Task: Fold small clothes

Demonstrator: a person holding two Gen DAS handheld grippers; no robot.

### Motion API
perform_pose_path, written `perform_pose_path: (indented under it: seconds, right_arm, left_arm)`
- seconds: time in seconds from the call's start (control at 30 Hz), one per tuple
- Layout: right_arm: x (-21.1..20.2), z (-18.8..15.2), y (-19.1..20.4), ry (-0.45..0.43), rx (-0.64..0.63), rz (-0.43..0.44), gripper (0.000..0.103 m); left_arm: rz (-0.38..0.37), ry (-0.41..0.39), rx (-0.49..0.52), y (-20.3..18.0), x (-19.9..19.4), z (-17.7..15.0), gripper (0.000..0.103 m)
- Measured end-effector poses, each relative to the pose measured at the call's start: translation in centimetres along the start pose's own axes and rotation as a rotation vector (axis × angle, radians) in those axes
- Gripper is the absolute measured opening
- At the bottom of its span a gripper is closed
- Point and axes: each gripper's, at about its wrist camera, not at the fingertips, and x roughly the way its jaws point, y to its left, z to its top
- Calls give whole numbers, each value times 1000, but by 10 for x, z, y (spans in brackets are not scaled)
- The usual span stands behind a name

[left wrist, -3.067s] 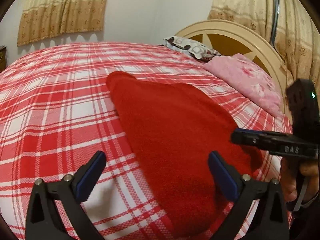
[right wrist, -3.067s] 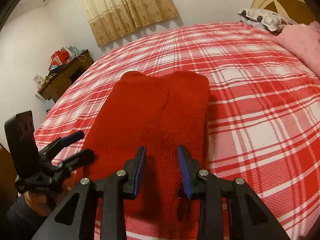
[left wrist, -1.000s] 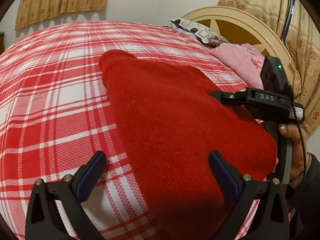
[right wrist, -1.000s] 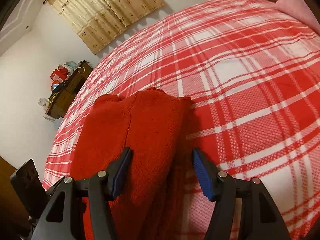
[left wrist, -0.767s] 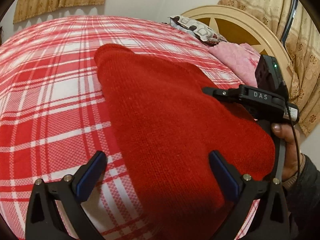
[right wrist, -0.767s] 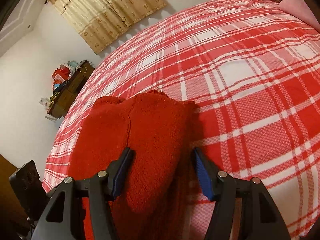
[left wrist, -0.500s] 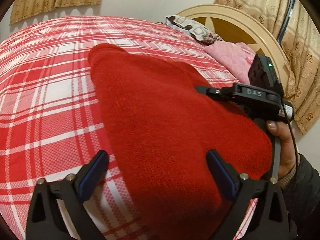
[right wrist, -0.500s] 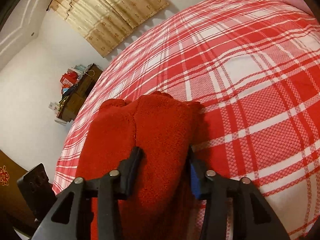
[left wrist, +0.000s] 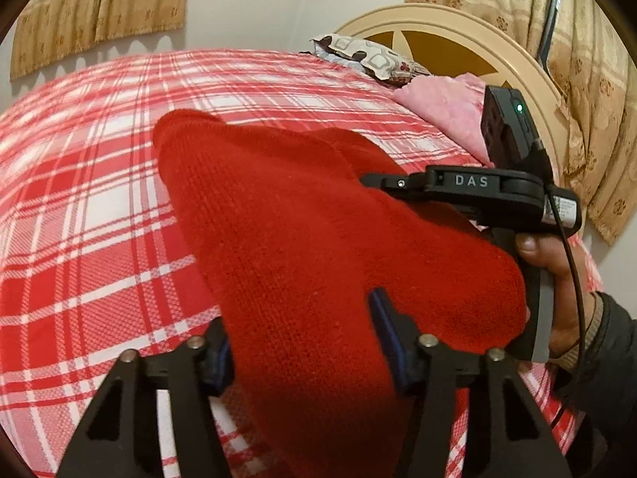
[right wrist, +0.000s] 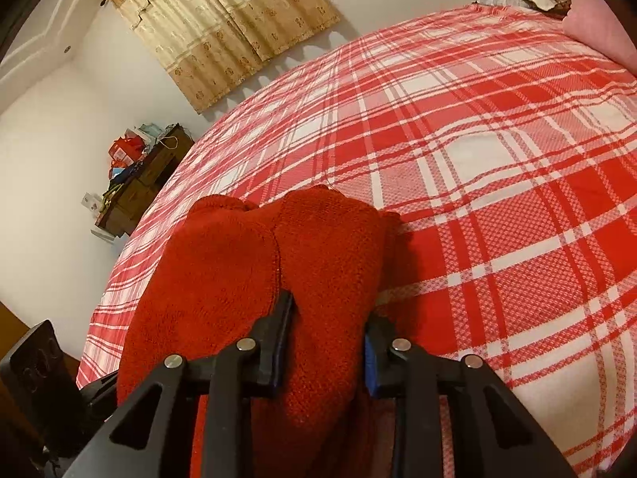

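A red knitted garment (left wrist: 278, 215) lies on the red and white checked bed, its near end raised. My left gripper (left wrist: 302, 338) is closed around that near end, with thick cloth bunched between the blue pads. The garment also shows in the right wrist view (right wrist: 247, 263). My right gripper (right wrist: 328, 346) is closed on another part of the near edge, cloth filling the gap between its fingers. In the left wrist view the right gripper's body (left wrist: 469, 191) reaches over the garment from the right, held by a hand.
The checked bedspread (right wrist: 497, 159) stretches far and right. A pink pillow (left wrist: 442, 99) and a patterned pillow (left wrist: 366, 55) lie by the cream headboard (left wrist: 477, 36). A cluttered dark wooden cabinet (right wrist: 139, 183) stands beyond the bed's far left. Curtains hang on the wall.
Both grippers were open around the garment's near edge a second ago. Both have now closed on the cloth, and the near end is lifted and bunched.
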Motion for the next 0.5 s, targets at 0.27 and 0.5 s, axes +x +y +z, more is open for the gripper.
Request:
perform_pose_path:
  seconds: [0.27,0.5]
  right_arm:
    - [-18,-7,20,-53,-13,-1,27]
    - [-28,-21,50,-48,-35,53,26]
  left_arm:
    - [41,1,16,-2,-19,-2,44]
    - [59,-26,-4,2,-52,-17,43]
